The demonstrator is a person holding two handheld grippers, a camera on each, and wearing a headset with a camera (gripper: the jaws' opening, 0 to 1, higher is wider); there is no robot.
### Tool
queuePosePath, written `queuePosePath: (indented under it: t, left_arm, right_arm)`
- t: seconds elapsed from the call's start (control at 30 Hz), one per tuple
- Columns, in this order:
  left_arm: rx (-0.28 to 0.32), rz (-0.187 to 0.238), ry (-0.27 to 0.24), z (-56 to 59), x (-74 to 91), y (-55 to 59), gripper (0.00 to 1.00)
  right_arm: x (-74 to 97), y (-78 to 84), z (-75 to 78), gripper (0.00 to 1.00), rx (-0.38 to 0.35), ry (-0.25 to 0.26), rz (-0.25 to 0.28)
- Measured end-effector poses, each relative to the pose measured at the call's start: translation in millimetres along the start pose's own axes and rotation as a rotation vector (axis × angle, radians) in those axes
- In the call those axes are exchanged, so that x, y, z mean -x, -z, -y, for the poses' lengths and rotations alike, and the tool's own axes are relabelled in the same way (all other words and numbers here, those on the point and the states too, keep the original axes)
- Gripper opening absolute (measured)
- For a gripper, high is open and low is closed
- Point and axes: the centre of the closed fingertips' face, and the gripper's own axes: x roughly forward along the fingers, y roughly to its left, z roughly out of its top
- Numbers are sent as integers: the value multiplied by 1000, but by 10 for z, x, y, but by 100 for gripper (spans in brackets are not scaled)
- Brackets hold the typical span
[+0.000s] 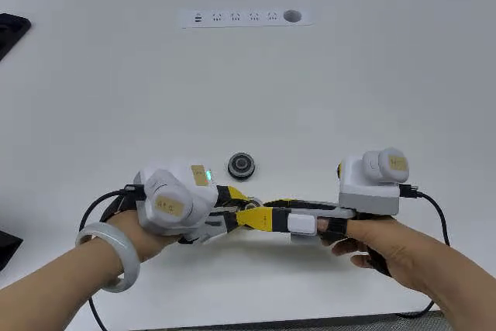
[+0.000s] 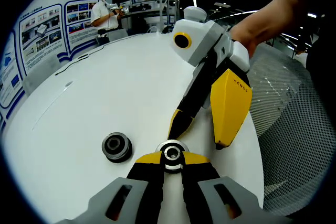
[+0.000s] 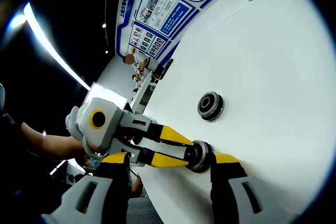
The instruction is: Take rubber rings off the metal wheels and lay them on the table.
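Note:
A small metal wheel [image 2: 172, 152] with a dark rubber ring sits clamped between the yellow tips of my left gripper [image 2: 172, 157], low over the white table [image 1: 349, 91]. My right gripper [image 3: 170, 157] stands open around that wheel [image 3: 198, 155], which lies close to its right finger [image 3: 226, 158]. In the head view the left gripper [image 1: 246, 208] and right gripper [image 1: 257, 216] meet tip to tip near the table's front. A second wheel [image 1: 242, 165] with a black rubber ring lies flat on the table just beyond them, also visible as the second wheel [image 2: 116, 146] and the second wheel [image 3: 210, 105].
A white power strip [image 1: 244, 17] lies at the far middle of the table. A black object [image 1: 12, 32] pokes in at the left edge. Cables [image 1: 430, 207] trail from both grippers. The table's front edge runs just below the hands.

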Motion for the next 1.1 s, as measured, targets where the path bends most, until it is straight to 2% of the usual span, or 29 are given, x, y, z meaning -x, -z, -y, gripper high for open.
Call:
queuePosePath:
  t: [0.1, 0.53, 0.7, 0.93, 1.1]
  left_arm:
    - [1, 2, -1, 1, 0, 0, 12]
    - [3, 5, -3, 3, 2, 3, 12]
    - [6, 9, -4, 1, 5, 9, 12]
    - [5, 10, -4, 8, 10, 6, 12]
    - [5, 12, -4, 11, 10, 6, 12]
  right_arm:
    - [8, 42, -35, 64, -7, -11, -19]
    - [38, 33, -11, 61, -15, -4, -13]
    - [42, 27, 75, 51, -22, 24, -17]
    - [51, 28, 234, 30, -57, 89, -32]
    - [55, 31, 276, 24, -62, 107, -47]
